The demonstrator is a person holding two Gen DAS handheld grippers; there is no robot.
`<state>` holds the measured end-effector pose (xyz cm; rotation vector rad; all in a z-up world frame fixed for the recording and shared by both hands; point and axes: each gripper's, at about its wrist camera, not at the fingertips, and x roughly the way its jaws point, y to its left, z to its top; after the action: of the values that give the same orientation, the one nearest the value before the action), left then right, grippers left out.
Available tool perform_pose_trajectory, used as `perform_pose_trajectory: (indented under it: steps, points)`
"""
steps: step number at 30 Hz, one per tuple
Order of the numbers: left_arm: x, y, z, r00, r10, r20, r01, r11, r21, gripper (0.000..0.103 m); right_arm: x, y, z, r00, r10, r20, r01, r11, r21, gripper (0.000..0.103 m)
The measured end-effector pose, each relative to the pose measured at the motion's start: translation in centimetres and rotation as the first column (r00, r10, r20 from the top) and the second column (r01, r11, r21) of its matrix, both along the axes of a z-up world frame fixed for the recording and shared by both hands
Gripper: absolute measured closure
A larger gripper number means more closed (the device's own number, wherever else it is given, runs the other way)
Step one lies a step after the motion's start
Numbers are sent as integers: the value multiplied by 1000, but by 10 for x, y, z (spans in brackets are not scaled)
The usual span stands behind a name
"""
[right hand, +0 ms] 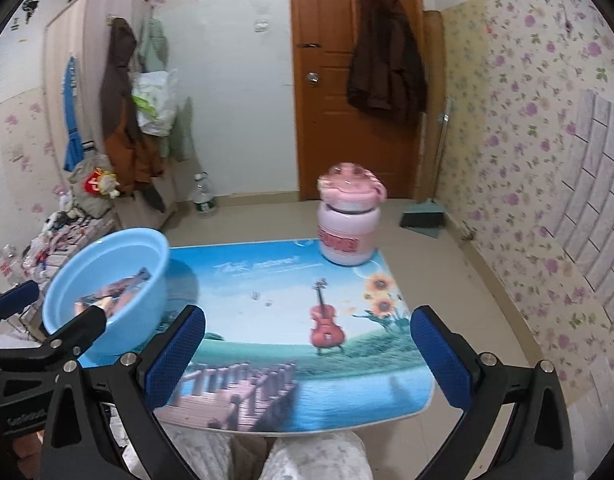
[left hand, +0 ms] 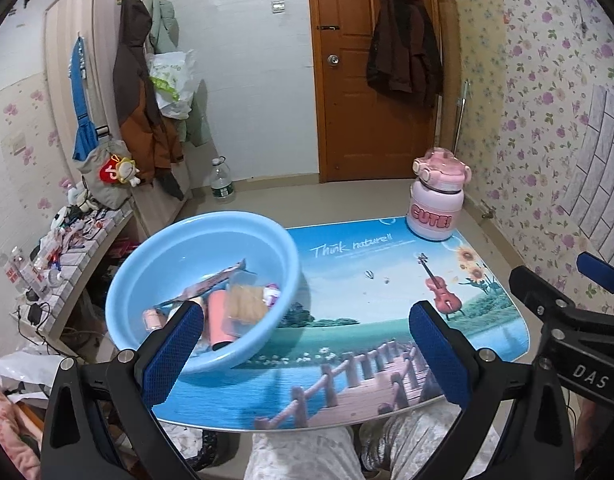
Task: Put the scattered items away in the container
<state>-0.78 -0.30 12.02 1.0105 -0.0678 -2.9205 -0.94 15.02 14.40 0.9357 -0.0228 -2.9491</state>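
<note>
Both my left hand-held gripper [left hand: 307, 344] and right hand-held gripper [right hand: 309, 350] are spread wide, empty. The items [left hand: 231, 300] lie in the blue basin [left hand: 195, 240] on the worktop's [left hand: 367, 280] left edge; a pink bottle [left hand: 437, 200] stands at the far right corner.

A basin [left hand: 203, 256] sits at the left edge of the tabletop [left hand: 347, 280], with small things piled inside it. A jar [left hand: 437, 204] stands at the far right corner. A door [left hand: 371, 72] is behind.
</note>
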Motion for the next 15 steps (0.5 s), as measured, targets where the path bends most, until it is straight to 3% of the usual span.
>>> perform_pose_trajectory:
  steps: [15]
  points:
    - [0,10,-5,1000,-3,29,3,1000,3,0,0,7,-3,998,-45,34,43,998,54,0]
